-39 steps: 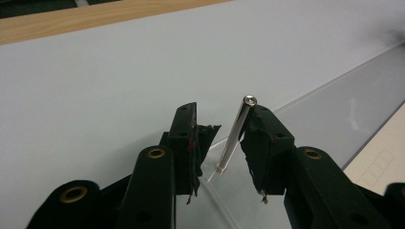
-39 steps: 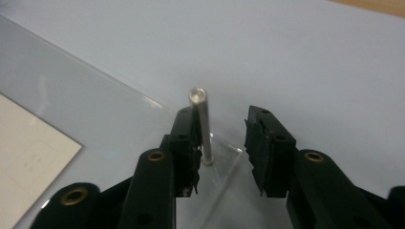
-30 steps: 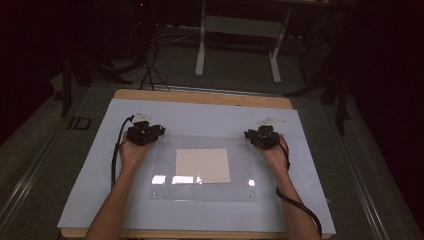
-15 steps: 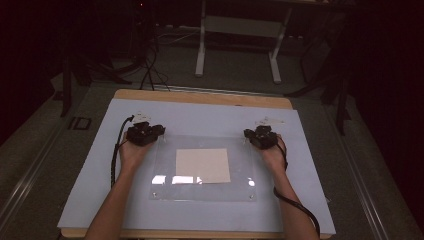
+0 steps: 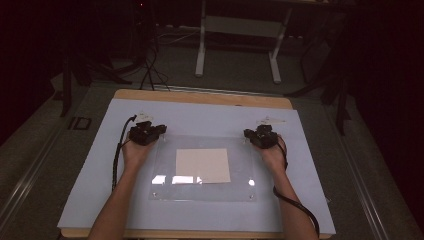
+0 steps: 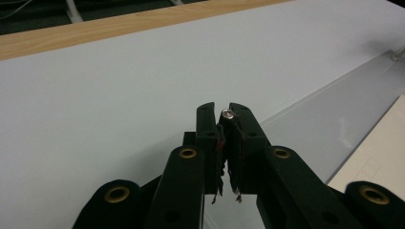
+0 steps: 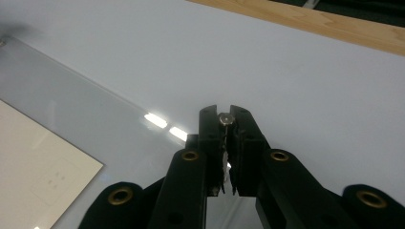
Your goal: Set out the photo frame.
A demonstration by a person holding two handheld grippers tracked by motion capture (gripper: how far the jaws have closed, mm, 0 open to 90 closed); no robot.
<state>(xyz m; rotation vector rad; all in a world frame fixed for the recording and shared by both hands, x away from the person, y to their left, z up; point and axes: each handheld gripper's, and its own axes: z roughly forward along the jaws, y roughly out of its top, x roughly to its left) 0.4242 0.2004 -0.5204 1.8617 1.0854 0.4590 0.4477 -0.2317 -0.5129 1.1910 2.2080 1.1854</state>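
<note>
the left gripper has just been closing on a corner screw of the clear sheet; the right gripper is clamped on its screw – both far corners are best lifted evenly.

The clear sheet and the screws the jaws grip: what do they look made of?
Sheet: looks like clear acrylic or glass, glossy; lamp glare sits on it and the cream paper shows through. Screws: likely bare metal, silvery and shiny, each clamped between black jaws at a far corner.
</note>
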